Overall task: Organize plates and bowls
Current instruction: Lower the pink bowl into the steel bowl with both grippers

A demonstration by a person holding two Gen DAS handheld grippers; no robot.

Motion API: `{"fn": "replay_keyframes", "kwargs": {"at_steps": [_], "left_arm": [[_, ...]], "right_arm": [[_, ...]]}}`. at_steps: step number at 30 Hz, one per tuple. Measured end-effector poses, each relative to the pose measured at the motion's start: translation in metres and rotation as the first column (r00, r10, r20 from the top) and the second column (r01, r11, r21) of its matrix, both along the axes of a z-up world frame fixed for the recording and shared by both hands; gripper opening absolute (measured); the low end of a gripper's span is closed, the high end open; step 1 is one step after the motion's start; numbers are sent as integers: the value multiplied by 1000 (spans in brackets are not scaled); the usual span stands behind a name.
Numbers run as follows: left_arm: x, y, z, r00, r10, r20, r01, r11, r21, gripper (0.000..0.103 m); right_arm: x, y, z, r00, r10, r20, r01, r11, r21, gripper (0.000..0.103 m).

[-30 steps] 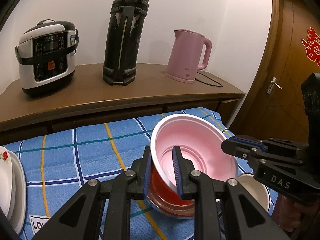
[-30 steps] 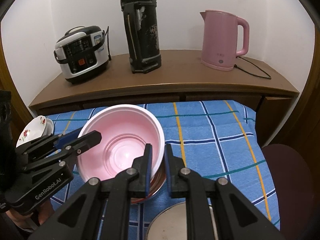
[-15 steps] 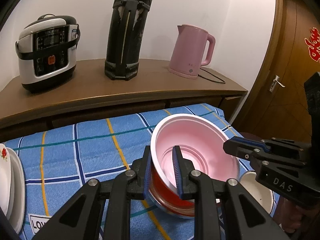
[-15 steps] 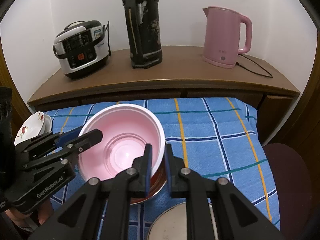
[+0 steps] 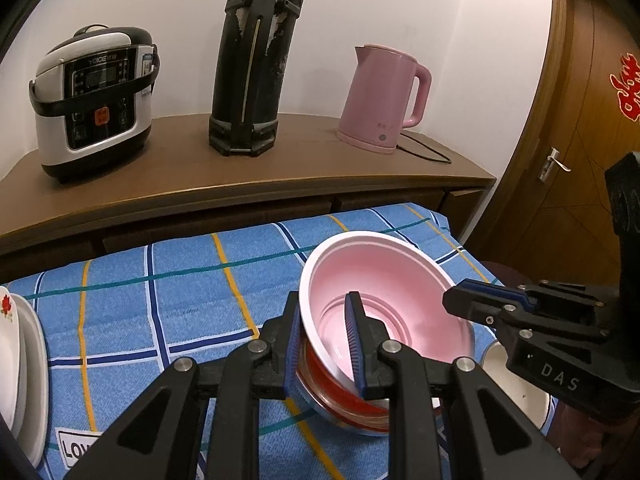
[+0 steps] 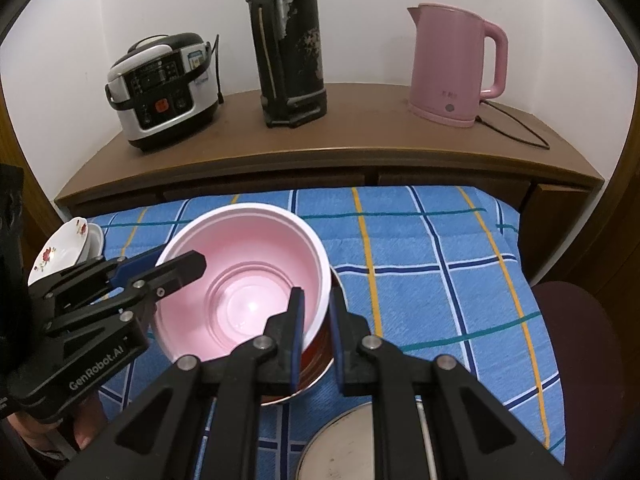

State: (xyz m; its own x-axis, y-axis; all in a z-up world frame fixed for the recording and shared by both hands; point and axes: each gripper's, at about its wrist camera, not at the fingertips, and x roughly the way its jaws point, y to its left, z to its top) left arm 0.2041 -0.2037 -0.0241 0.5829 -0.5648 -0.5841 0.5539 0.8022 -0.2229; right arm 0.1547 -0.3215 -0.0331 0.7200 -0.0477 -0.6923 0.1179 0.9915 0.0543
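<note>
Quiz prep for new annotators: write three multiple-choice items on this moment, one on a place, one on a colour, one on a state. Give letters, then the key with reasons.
1. Where does the pink kettle stand?
A. on the checked cloth
B. on the wooden counter
C. on the chair

2. What colour is the inside of the bowl held by both grippers?
A. pink
B. green
C. black

3. How is the right gripper?
A. wide open, apart from everything
B. out of view
C. shut on the bowl's rim

Key: B, it sits beside the flask; A, the interior shows pink; C, its fingers pinch the rim, as do the left gripper's.
</note>
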Motion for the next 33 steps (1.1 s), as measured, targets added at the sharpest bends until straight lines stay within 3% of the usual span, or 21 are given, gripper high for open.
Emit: {"fn": "replay_keyframes", "kwargs": {"at_steps": [33], "left_arm": [[5, -8, -13, 999, -24, -27, 26, 998, 56, 22]], "right_arm": [[2, -7, -13, 999, -4, -32, 5, 1000, 17, 13]]}}
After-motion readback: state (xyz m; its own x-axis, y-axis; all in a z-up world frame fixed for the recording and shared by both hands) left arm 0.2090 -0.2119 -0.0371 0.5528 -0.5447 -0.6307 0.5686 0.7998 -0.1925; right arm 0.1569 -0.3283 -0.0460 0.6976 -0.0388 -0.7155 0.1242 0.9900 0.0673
